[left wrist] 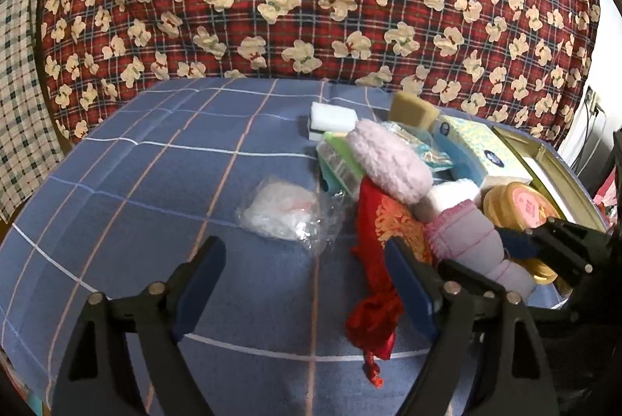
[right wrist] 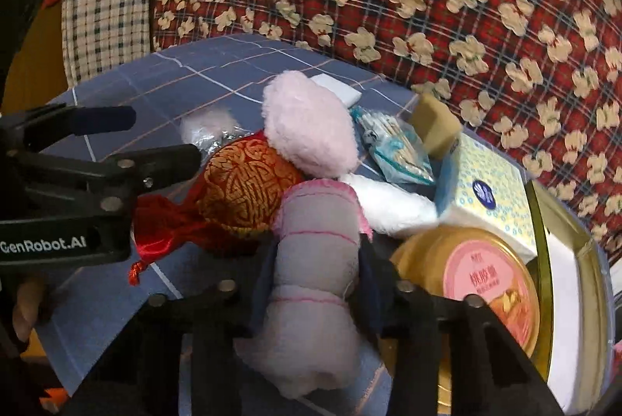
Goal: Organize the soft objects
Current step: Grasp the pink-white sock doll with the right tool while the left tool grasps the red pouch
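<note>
Blue bedsheet (right wrist: pixel 116 74): right gripper (right wrist: pixel 315 284) jaws pinch pink plush (right wrist: pixel 315 260)

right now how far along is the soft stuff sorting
Nothing looks sorted yet: the fluffy pink pad, red pouch and tissue pack sit jumbled on the blue sheet. In hand: the right gripper pinches the pink plush toy. The left gripper is open and empty.

left tool (left wrist: pixel 307 276): black arms | blue pads | silver rivets | white "GenRobot.AI" marking | right tool (right wrist: pixel 317 276): same build
</note>
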Available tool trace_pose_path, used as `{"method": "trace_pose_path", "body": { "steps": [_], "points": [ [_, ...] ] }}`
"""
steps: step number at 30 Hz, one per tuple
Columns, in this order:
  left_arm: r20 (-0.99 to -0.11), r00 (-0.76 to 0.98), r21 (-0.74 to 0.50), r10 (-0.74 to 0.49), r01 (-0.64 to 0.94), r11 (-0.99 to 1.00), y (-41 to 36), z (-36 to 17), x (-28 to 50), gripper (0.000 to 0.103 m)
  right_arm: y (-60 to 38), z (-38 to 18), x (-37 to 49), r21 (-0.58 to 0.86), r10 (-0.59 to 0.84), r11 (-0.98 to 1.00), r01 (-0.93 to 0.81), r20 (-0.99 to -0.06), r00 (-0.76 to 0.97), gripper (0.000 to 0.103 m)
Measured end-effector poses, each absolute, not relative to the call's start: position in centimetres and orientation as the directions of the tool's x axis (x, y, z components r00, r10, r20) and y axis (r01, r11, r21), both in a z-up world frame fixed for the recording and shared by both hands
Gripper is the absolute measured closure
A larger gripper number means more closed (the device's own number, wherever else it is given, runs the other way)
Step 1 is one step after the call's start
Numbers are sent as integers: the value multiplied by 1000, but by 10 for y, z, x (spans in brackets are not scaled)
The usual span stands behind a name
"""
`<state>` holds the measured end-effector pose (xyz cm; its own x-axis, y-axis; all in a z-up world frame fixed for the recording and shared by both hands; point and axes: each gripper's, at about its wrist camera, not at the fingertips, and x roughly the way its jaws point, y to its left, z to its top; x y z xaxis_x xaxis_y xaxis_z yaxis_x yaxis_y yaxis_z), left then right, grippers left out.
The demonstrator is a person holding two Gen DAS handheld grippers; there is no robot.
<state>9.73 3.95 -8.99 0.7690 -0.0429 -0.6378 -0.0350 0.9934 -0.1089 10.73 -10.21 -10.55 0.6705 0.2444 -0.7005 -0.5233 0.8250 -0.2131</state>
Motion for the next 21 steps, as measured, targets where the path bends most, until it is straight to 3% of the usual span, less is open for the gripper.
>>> {"method": "trace_pose_path", "body": {
  "steps": [2, 11, 13, 19, 21],
  "points": [
    [-643, 764, -113, -49, -31, 993, 39, -92, 99, 18, -106, -102, 108, -191, 263, 832, -520, -690, 674, 73],
    [-663, 744, -96, -84, 27, 995, 22, -95, 111, 20, -131, -82, 110, -93, 322, 883, -459, -591, 739, 75],
    [-675, 731, -98, -97, 41, 994, 16, -98, 116, 28, -133, -79, 109, -87, 327, 888, -452, -571, 753, 75],
    [-697, 706, -74, -125, 103, 992, -4, -98, 128, 38, -138, -74, 111, -51, 351, 895, -443, -532, 771, 75],
    [-719, 683, -67, -130, 118, 991, -10, -102, 136, 62, -141, -72, 112, -50, 353, 897, -439, -517, 780, 75]
  ]
}}
